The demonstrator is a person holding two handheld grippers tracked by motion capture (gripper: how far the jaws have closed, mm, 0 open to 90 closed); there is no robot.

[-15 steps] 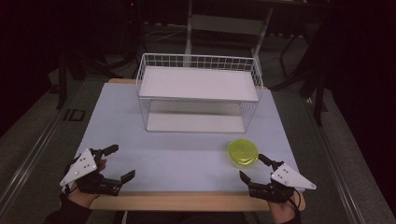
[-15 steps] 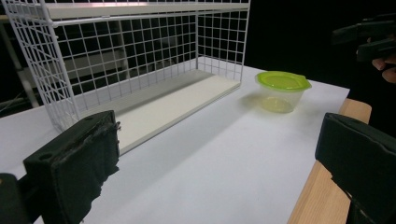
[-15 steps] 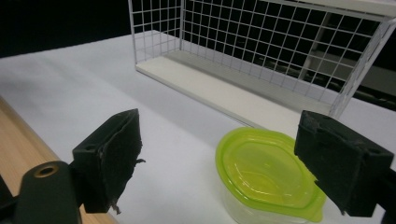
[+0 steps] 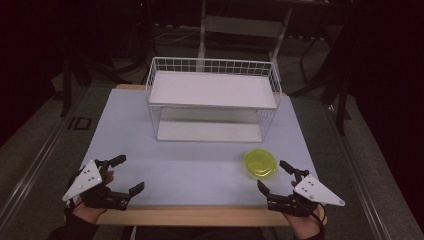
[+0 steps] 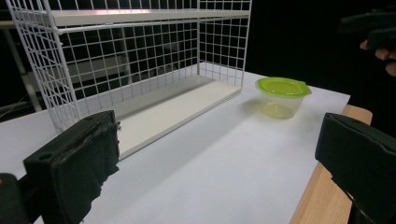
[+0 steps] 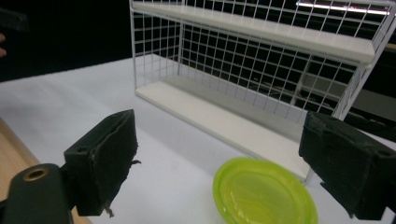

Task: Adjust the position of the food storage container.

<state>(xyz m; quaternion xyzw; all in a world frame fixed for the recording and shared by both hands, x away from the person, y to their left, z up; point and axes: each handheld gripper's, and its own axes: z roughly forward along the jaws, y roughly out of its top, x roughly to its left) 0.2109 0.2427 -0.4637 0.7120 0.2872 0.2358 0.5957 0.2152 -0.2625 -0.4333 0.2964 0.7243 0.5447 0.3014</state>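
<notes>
A lidded green container point(image 4: 260, 163) sits at the lower right of the high view on the white surface point(image 4: 190, 165), just below the wire rack point(image 4: 212, 100). The right tongs point(image 4: 274, 176) gape wide beside it, holding nothing. The left tongs point(image 4: 127, 174), lower left, are spread too and empty.

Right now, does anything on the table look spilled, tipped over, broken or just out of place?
Nothing stands out. The white two-tier wire shelf rack stands square and upright at the back of the white table top. The small clear plastic tub with a lime-green lid sits upright with its lid on, in front of the rack's right end. No spills show.
</notes>
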